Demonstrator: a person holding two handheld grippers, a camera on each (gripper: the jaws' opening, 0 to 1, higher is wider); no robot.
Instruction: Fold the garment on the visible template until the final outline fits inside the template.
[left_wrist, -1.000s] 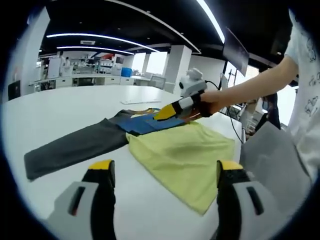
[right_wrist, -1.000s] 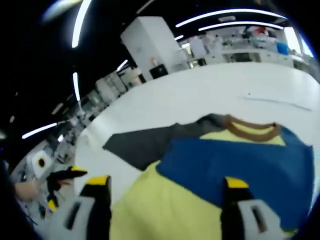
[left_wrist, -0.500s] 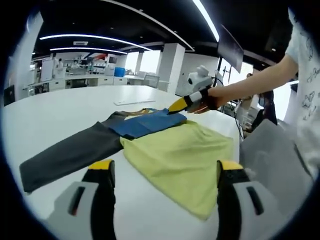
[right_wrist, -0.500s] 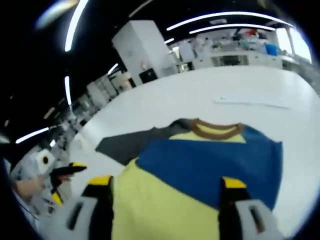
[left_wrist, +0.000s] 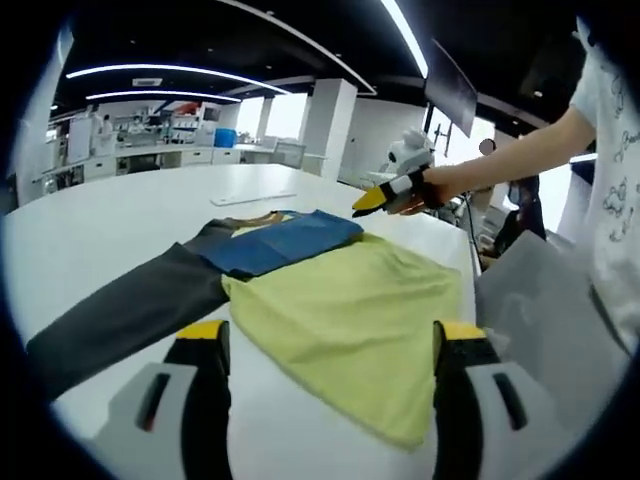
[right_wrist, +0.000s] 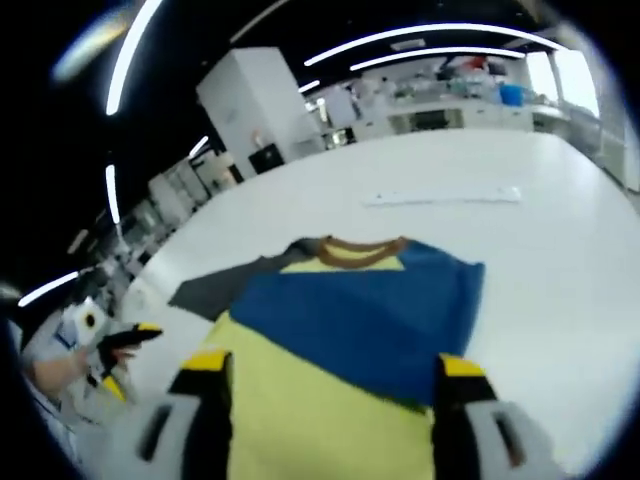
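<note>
On the white table (left_wrist: 120, 215) lies the garment (left_wrist: 345, 305), its yellow body and blue chest band flat, one grey sleeve (left_wrist: 120, 315) stretched out to the side. The left gripper (left_wrist: 328, 385) hovers at the hem, jaws apart and empty. The right gripper (right_wrist: 325, 415) hangs above the blue band (right_wrist: 360, 315), jaws apart, holding nothing.
</note>
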